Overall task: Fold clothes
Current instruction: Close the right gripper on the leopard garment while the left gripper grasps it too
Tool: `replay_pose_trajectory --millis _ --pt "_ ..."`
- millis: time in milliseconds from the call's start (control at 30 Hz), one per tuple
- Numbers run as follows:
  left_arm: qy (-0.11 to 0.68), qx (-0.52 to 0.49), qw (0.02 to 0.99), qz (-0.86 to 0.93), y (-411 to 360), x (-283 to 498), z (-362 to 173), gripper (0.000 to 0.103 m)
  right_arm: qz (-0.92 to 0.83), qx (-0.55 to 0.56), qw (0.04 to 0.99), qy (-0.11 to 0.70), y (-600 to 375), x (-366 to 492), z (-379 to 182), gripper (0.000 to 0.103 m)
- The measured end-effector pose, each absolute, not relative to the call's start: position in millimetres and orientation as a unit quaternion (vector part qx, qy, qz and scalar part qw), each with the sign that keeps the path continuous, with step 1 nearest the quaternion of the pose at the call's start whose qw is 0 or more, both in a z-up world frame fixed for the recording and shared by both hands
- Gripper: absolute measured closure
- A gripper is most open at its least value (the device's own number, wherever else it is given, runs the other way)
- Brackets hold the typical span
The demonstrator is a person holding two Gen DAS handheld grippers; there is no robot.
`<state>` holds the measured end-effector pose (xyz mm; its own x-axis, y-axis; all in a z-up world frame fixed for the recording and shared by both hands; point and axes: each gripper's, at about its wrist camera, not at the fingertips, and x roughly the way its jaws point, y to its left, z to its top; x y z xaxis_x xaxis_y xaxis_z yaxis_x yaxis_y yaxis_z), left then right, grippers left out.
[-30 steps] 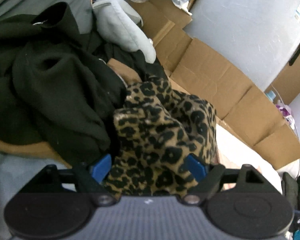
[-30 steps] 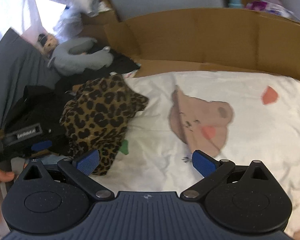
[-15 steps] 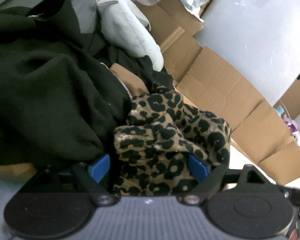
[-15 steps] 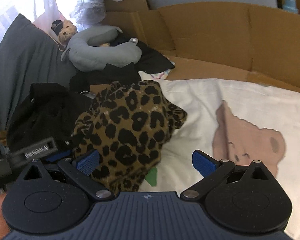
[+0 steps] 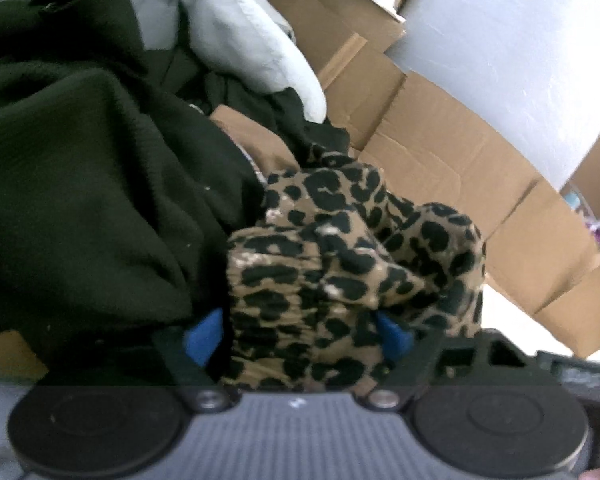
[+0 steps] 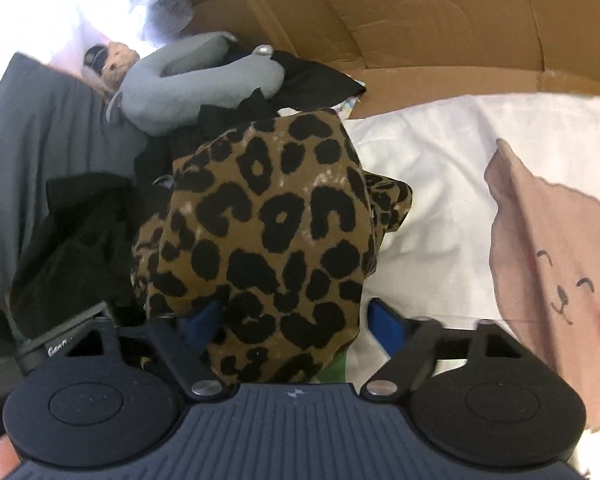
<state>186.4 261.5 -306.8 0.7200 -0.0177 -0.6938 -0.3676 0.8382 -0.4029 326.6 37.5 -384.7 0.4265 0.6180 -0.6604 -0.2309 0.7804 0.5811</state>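
Observation:
A crumpled leopard-print garment [image 5: 340, 264] lies bunched at the edge of a dark clothes pile. My left gripper [image 5: 300, 336] is open, and the garment's lower folds fill the gap between its blue pads [image 5: 202, 336]. In the right wrist view the same leopard garment [image 6: 268, 232] bulges up over the white bedsheet [image 6: 428, 184]. My right gripper [image 6: 292, 320] is open around its near end. The cloth hides part of the left blue pad [image 6: 200, 320], while the right one stands just off the cloth's edge. The left gripper's body [image 6: 60, 340] shows at the lower left.
A black garment heap [image 5: 80, 184] lies left of the leopard one. Behind it are a grey neck pillow [image 6: 196, 80] and a small teddy [image 6: 112, 60]. Flattened cardboard [image 6: 440, 20] lines the far side. The sheet carries a pink bear print [image 6: 552, 264]. A grey cover [image 6: 28, 152] lies at the left.
Both grippers moved in on the leopard garment, which now fills both views. The right gripper swung left from over the sheet, and its pads stand somewhat closer together.

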Motion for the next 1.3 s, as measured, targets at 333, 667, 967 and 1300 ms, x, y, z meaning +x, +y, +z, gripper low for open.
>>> replay_pose_trajectory --millis 333,667,967,1300 --pt "0.353 -0.272 0.891 0.083 253 175 -289 0.057 0.283 0.161 0.812 0.484 14 324 -358 0.103" --pt "0.358 -0.252 0.898 0.048 234 153 -244 0.059 0.348 0.081 0.78 0.514 -19 276 -305 0.103" --pt "0.367 -0.23 0.901 0.02 208 126 -214 0.064 0.379 0.093 0.761 0.518 -57 212 -274 0.103" --pt "0.368 -0.23 0.901 0.002 183 91 -174 0.076 0.401 0.108 0.762 0.497 -86 165 -239 0.103"
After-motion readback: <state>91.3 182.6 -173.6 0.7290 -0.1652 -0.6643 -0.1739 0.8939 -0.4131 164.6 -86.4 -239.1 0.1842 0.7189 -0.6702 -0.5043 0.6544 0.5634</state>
